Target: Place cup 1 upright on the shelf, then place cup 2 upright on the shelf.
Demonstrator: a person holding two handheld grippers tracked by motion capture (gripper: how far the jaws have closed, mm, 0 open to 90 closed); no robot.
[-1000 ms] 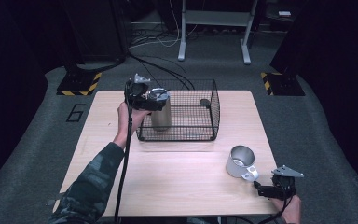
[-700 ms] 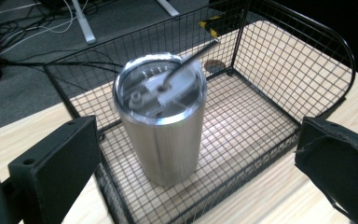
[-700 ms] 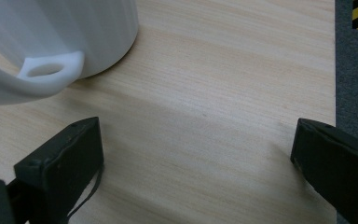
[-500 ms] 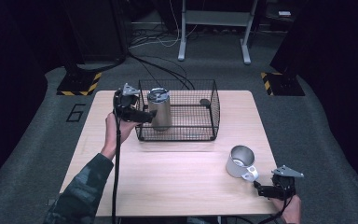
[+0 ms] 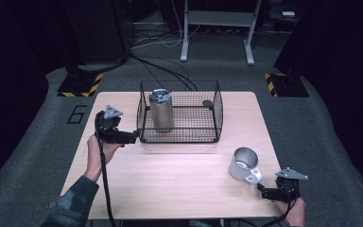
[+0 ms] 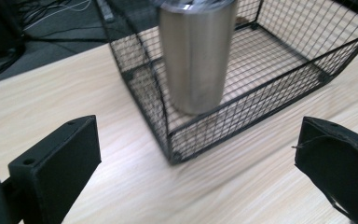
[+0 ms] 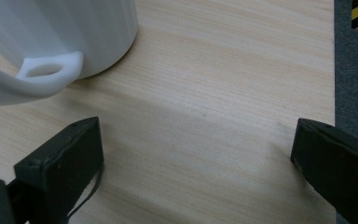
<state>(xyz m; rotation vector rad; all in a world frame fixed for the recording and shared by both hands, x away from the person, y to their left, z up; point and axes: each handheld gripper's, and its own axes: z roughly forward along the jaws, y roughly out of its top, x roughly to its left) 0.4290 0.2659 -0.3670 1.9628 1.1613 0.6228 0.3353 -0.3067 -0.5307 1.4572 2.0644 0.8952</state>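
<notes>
At the near right corner of the table, a hand holds the right gripper low over the wood. Its jaws stand wide apart with nothing between them, as the right gripper view shows bare wood grain in the gap. Just ahead of it stands a white mug, upright with its mouth open to the camera; its handle points back toward the gripper and sits close to the jaw tips without touching them. In the right gripper view the mug rises at the upper left, and the handle curves out above the left jaw.

Farther up on the left side, the person's other hand holds the left gripper just outside the near left corner of a black wire basket. Its jaws are also spread wide and grip nothing; the left gripper view shows the basket's corner between them, a little way off.

Inside the basket, at its left end, a steel tumbler stands upright with a lid on top. A small dark round thing lies at the far right of the basket floor; what it is cannot be told.
</notes>
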